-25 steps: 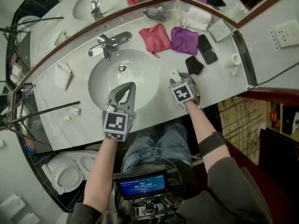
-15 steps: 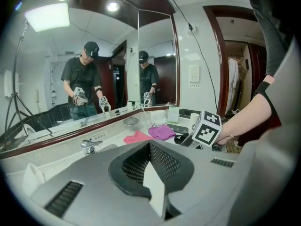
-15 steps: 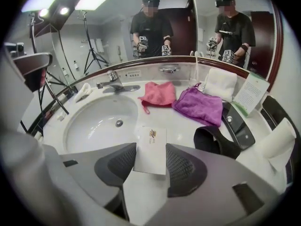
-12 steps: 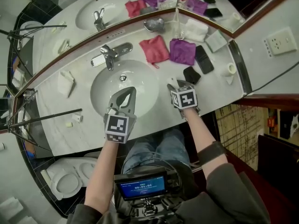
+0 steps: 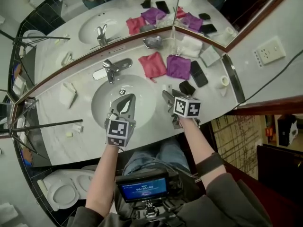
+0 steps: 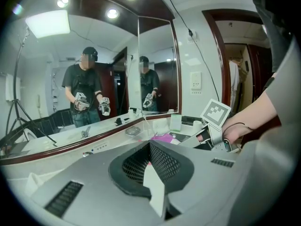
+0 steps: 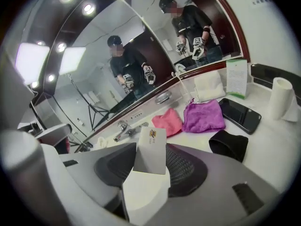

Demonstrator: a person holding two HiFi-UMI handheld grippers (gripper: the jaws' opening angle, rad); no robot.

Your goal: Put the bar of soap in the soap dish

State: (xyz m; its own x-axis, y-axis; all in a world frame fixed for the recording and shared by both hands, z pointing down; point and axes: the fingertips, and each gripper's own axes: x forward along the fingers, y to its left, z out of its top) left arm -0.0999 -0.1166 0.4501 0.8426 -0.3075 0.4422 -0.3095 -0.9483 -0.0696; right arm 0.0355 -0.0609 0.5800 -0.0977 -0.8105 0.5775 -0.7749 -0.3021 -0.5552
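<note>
My right gripper (image 7: 149,160) is shut on a white boxed bar of soap (image 7: 151,147), which stands upright between the jaws. In the head view this gripper (image 5: 167,97) hangs over the counter's front edge, right of the sink basin (image 5: 102,103). A shallow metal soap dish (image 5: 152,42) sits at the back against the mirror, also visible in the right gripper view (image 7: 163,98). My left gripper (image 5: 126,101) is shut with nothing in it, over the front of the basin. In its own view, the left gripper (image 6: 150,147) points towards the mirror.
A pink cloth (image 5: 152,64) and a purple cloth (image 5: 178,66) lie behind the basin. To their right are a black phone (image 5: 198,73), a black pouch (image 5: 187,87) and a white roll (image 5: 221,82). The faucet (image 5: 111,69) is behind the basin. A folded white towel (image 5: 190,45) lies beside the dish.
My right gripper has risen and rolled with the soap box still in its jaws. My left gripper has lifted a little over the basin.
</note>
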